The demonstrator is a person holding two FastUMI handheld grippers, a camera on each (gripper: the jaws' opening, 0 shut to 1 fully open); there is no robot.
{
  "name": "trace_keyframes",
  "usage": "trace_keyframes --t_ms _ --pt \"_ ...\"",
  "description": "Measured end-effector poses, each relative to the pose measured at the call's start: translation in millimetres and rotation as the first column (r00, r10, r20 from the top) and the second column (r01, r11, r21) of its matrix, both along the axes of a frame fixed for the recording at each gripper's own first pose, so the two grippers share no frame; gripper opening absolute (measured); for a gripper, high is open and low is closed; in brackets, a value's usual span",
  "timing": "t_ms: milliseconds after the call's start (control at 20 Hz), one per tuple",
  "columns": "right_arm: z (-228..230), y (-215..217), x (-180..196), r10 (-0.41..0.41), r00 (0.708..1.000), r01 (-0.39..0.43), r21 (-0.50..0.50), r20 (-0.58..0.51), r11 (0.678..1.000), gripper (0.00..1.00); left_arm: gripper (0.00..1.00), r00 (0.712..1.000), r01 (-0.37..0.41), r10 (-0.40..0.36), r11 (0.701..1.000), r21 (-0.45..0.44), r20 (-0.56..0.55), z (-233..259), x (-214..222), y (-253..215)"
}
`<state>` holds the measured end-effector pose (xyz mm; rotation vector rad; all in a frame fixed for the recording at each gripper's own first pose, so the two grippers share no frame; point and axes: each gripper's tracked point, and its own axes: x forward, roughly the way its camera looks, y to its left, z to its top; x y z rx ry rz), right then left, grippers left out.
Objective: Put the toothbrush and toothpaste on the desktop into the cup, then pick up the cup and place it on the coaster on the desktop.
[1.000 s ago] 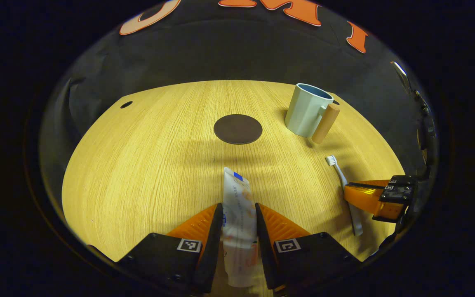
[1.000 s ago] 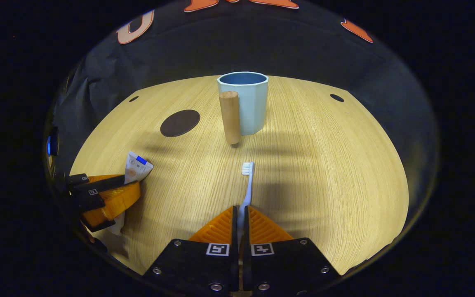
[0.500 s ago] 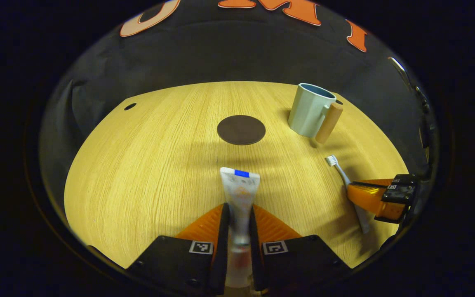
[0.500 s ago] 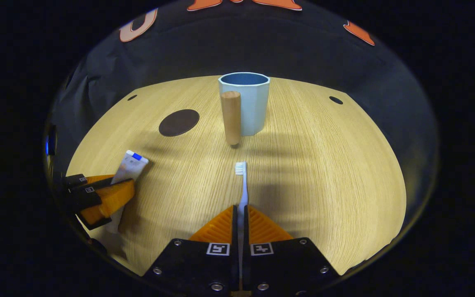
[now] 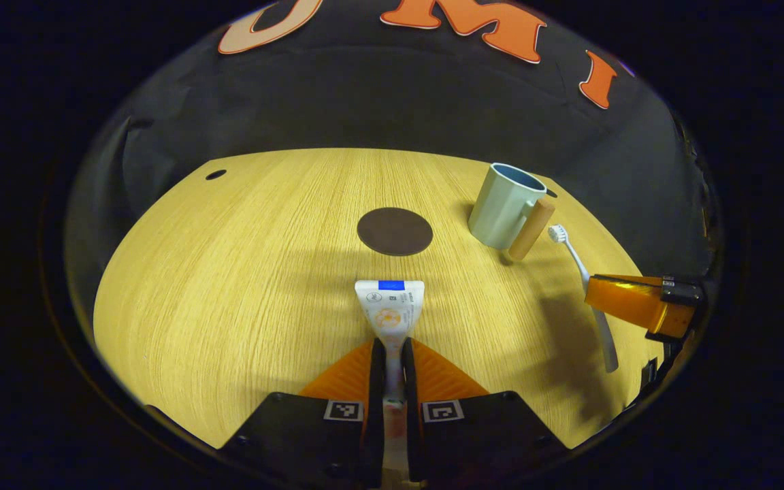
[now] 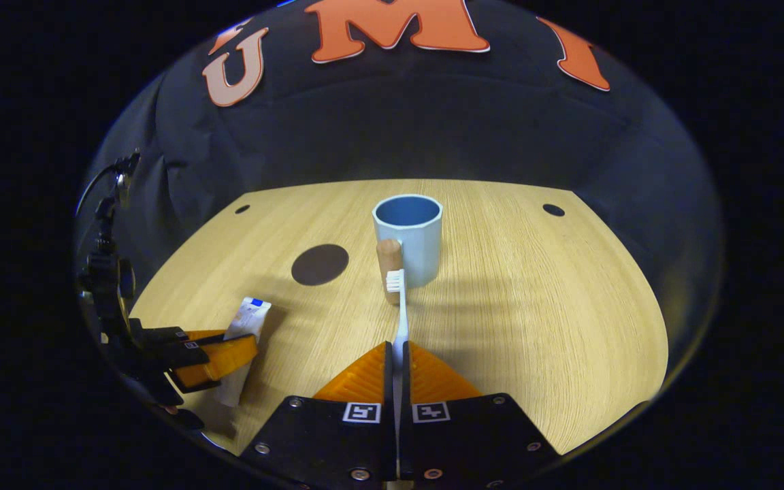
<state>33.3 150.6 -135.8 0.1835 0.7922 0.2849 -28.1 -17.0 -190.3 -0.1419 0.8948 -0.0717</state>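
In the left gripper view, a light wooden table (image 5: 242, 272) is sitting in front of a black cloth wall (image 5: 365, 95). A small dark hole (image 5: 215, 175) is showing near the table's far left edge. The left gripper (image 5: 392, 361) is pinching the toothpaste (image 5: 390, 306) between both fingers, and the tube's flat end is pointing toward the round brown coaster (image 5: 394, 231). The tube's lower end is hiding between the fingers. The cup (image 5: 504, 204) is standing on the table to the right of the coaster. Farther right, the right gripper (image 5: 627, 303) is holding the toothbrush (image 5: 579, 265), with the bristles close to the cup's wooden handle (image 5: 531, 229).

In the right gripper view, the same table (image 6: 535, 306) is lying under the black wall (image 6: 399, 122). The right gripper (image 6: 397, 361) is pinching the toothbrush (image 6: 400, 313), whose bristles are showing in front of the cup (image 6: 409, 238) handle. The coaster (image 6: 320, 264) is lying left of the cup. At the left edge, the left gripper (image 6: 222, 357) is holding the toothpaste (image 6: 242, 340). The gear behind it is dark and hard to make out.
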Motion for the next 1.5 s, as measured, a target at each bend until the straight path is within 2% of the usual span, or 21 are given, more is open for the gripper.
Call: trace_keyframes --t_ms 200,300,550,700,900,1000,1150,1350,1500 --pt "30.8 -6.7 20.9 -0.013 0.993 0.009 0.038 0.113 0.999 0.03 0.18 0.998 -0.003 0.004 1.0 -0.014 0.062 28.6 10.1 -3.7" --pt "43.1 -6.8 27.3 -0.018 0.988 0.008 0.064 0.155 0.998 0.03 0.12 0.997 0.003 -0.002 1.0 -0.024 0.077 38.7 9.0 -6.2" --pt "69.3 -1.2 48.7 -0.019 0.966 -0.008 0.101 0.257 0.995 0.02 0.12 0.99 0.008 -0.003 0.999 -0.032 0.141 51.3 13.3 -8.9" --pt "77.4 -1.5 61.0 -0.028 0.953 0.0 0.094 0.3 0.996 0.02 0.12 0.983 0.008 -0.001 0.999 -0.037 0.183 66.5 17.7 -7.3" --pt "91.4 2.8 71.5 -0.036 0.935 -0.013 0.137 0.353 0.99 0.03 0.12 0.97 0.019 -0.004 0.998 -0.059 0.244 82.4 13.3 -5.5" --pt "102.1 3.0 79.1 -0.043 0.914 -0.02 0.151 0.404 0.988 0.02 0.12 0.96 0.02 -0.001 0.998 -0.065 0.281 93.1 11.4 -0.7" --pt "126.3 7.6 102.1 -0.069 0.863 -0.019 0.169 0.501 0.985 0.02 0.12 0.946 0.013 0.007 0.998 -0.058 0.324 99.7 6.4 7.1" --pt "132.2 9.0 113.0 -0.087 0.819 -0.033 0.197 0.568 0.98 0.02 0.12 0.93 0.006 0.015 0.998 -0.058 0.368 117.1 14.4 10.6" --pt "139.8 10.2 126.7 -0.129 0.78 -0.035 0.249 0.612 0.968 0.02 0.12 0.912 0.003 0.02 0.999 -0.054 0.409 127.5 11.5 15.6"
